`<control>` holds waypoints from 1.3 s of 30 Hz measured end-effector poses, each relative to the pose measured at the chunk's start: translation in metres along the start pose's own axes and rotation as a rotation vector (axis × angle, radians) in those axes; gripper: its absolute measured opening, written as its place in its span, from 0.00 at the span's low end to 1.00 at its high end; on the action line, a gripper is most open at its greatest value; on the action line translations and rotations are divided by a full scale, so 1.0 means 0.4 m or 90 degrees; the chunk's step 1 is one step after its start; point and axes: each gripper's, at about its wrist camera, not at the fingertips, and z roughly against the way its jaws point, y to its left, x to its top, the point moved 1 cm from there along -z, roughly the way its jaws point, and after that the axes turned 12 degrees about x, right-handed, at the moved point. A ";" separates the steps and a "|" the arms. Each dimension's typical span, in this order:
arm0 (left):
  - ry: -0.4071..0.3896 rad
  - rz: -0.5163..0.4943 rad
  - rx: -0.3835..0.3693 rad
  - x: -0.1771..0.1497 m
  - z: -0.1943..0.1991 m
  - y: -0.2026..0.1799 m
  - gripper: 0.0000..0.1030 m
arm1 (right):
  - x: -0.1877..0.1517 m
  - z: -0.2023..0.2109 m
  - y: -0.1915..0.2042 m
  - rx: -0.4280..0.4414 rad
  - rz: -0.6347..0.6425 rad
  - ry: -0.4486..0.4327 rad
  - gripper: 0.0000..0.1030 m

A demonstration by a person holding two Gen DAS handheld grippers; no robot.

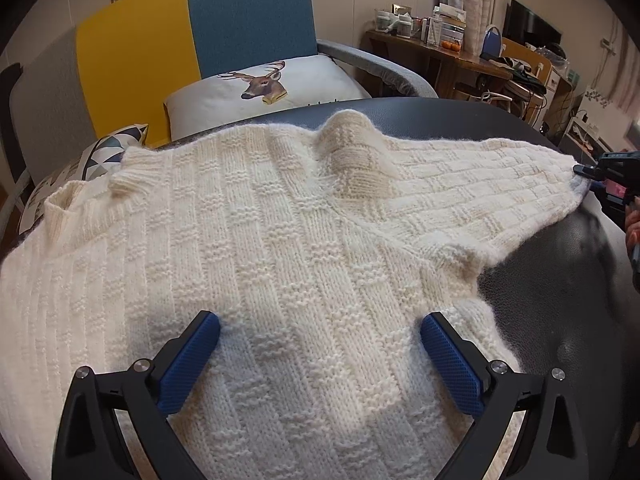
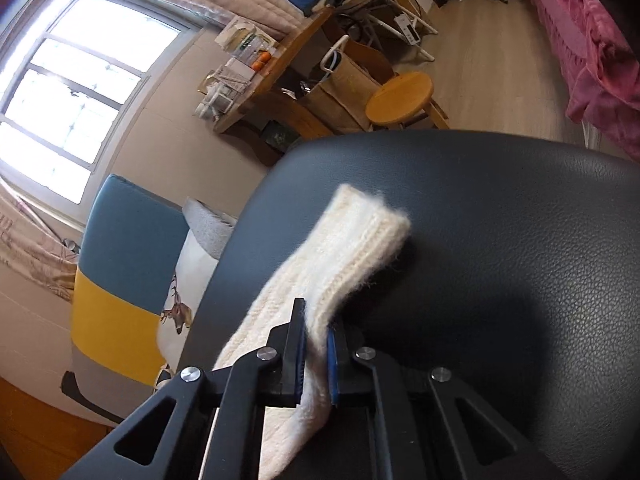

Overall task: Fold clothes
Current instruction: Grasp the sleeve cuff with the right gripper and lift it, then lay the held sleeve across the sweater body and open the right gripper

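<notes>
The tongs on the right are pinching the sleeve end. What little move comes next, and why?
Probably lift the sleeve a bit and carry it inward over the sweater's body. The right tongs are shut on the cuff, the sleeve lies stretched out sideways on the dark surface, and the left tongs stand open over the body, holding nothing.

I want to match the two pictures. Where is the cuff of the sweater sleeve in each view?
Left wrist view: the sleeve cuff is at the far right edge, clamped by the right gripper.
Right wrist view: the sleeve cuff is at the centre, sticking out beyond the closed right gripper.
Shared landmark: the deer cushion.
</notes>
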 end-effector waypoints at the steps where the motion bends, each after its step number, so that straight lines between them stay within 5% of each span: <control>1: 0.001 0.003 0.001 0.001 0.005 0.004 0.99 | 0.000 0.006 0.019 0.008 0.008 0.001 0.07; 11: -0.046 0.057 0.075 0.015 0.086 0.178 0.98 | -0.055 0.044 0.334 0.114 0.113 0.044 0.06; 24: -0.060 0.234 0.031 -0.053 0.179 0.424 0.98 | -0.423 -0.049 0.728 0.268 0.274 0.211 0.06; 31: -0.052 0.267 0.028 -0.029 0.188 0.507 0.98 | -0.699 -0.169 0.739 0.227 0.366 0.320 0.06; 39: 0.042 0.360 0.015 -0.136 0.082 0.571 0.98 | -0.979 -0.292 0.626 0.173 0.468 0.469 0.10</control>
